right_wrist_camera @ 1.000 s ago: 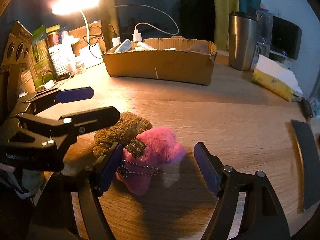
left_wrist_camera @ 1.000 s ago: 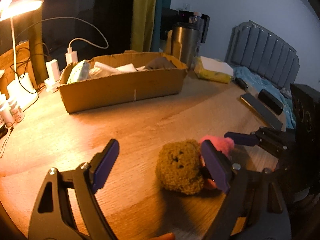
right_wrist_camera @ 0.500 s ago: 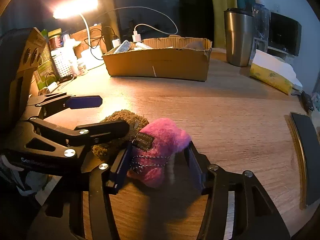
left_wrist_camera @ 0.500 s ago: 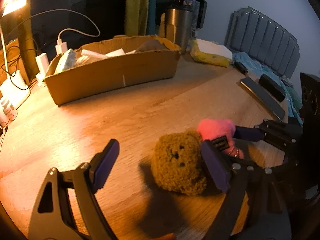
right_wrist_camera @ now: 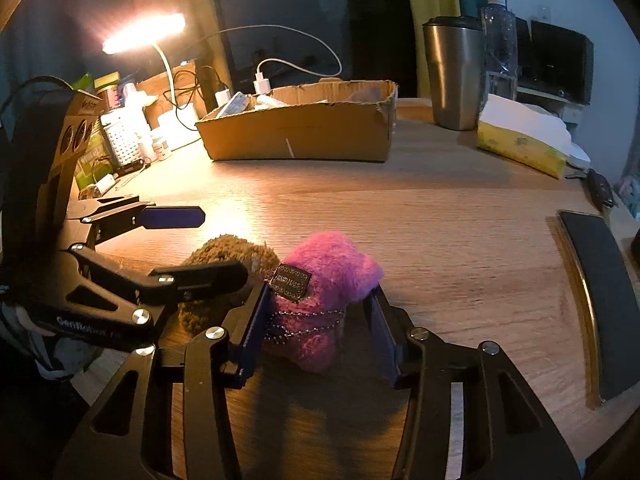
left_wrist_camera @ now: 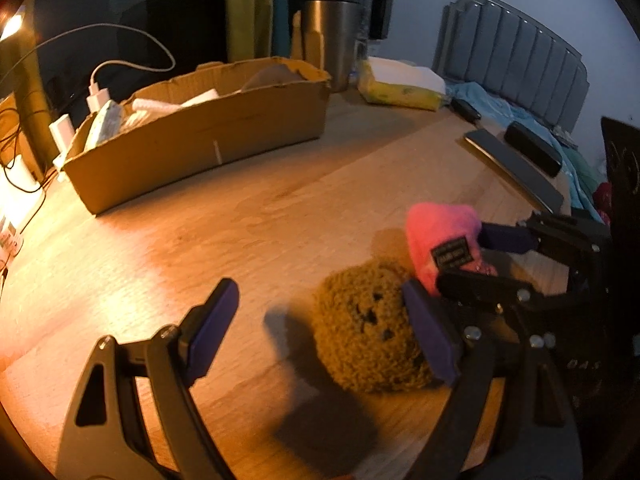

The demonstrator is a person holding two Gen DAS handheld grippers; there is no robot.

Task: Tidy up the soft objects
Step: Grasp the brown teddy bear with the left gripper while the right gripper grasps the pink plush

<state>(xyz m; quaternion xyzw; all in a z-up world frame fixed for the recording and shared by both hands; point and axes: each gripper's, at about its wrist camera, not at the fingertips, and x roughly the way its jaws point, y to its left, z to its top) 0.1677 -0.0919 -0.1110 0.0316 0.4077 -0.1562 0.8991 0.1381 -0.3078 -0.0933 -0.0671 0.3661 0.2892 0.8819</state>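
Soft toys were what you had to sort, and they sat on the wooden table (right_wrist_camera: 440, 220) near its front edge, well apart from the cardboard box (right_wrist_camera: 304, 136) at the back, which already held a few pale items and looked like the likely place for them. Between toys and box the tabletop lay bare, so I judged the carry to be unobstructed. A steel tumbler (right_wrist_camera: 454, 76), a yellow tissue pack (right_wrist_camera: 520, 148) and a dark phone (right_wrist_camera: 600, 300) stood off to your right, clear of that path.

You had the pink plush toy (right_wrist_camera: 320, 292) clamped in your right gripper (right_wrist_camera: 318, 330), both pads pressed into its fur low down by the bead chain, probably so the label end stayed free. The brown plush toy (left_wrist_camera: 368, 332) lay touching the pink one, which could have dragged it along on the lift.

Your left gripper (left_wrist_camera: 320, 328) stood wide apart, its right pad against the brown toy's side and its left pad well clear, apparently set to close on it.
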